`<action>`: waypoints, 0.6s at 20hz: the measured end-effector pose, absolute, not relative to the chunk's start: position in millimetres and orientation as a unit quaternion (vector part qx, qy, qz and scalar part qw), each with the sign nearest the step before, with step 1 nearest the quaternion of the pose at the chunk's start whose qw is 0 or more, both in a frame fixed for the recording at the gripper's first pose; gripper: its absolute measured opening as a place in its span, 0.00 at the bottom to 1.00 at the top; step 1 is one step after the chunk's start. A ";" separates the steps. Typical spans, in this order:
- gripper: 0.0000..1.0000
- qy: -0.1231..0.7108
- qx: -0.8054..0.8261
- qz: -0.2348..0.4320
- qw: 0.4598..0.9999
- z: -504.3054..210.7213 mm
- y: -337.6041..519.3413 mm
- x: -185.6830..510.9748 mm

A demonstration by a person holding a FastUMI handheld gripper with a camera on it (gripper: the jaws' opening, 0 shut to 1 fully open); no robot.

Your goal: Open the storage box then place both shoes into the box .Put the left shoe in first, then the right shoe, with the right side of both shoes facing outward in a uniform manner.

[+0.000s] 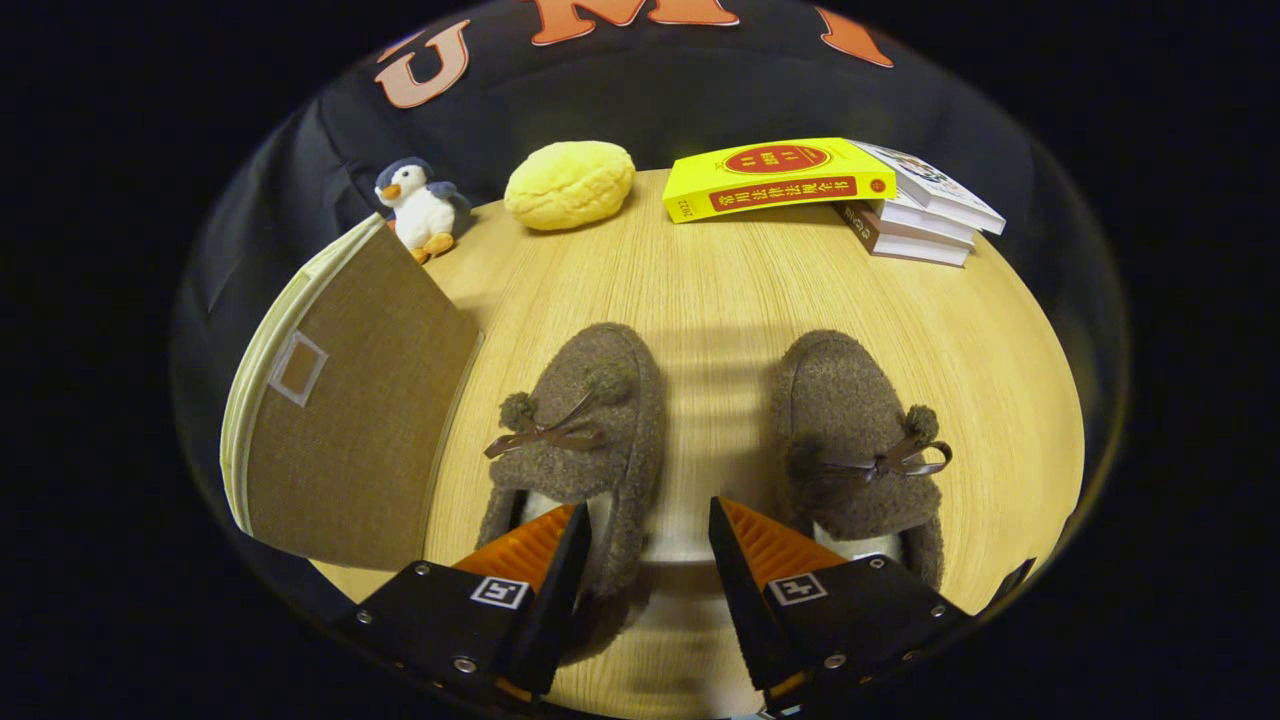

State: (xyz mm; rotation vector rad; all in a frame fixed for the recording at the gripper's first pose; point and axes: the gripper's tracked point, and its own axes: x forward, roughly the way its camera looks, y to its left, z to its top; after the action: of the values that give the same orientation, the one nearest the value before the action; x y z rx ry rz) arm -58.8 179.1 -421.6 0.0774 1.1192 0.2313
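Your gripper is spread open over the gap between the left shoe and right shoe; the storage box sits closed to their left

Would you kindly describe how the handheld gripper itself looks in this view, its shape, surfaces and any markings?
The gripper has two wedge-shaped fingers with ribbed inner faces, tapering to thin edges. Each is mounted on a black angular block fastened with small silver screws and carrying a square black-and-white marker tag. No cables or sleeve can be seen.
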 end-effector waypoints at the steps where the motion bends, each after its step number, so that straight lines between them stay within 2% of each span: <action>1: 0.70 0.529 0.041 0.103 0.841 -424.7 179.3 -55.4; 3: 0.61 0.532 0.055 0.096 0.839 -431.3 182.2 -51.2; 4: 0.53 0.533 0.063 0.095 0.838 -433.5 185.7 -50.3; 7: 0.35 0.526 0.070 0.103 0.841 -436.0 196.1 -46.8; 8: 0.25 0.524 0.065 0.104 0.843 -436.4 197.2 -46.2; 12: 0.10 0.524 0.067 0.101 0.843 -436.2 198.0 -45.6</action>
State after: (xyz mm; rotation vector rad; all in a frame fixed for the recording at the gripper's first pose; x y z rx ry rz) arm -45.6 198.0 -436.2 0.1418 1.1066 0.2127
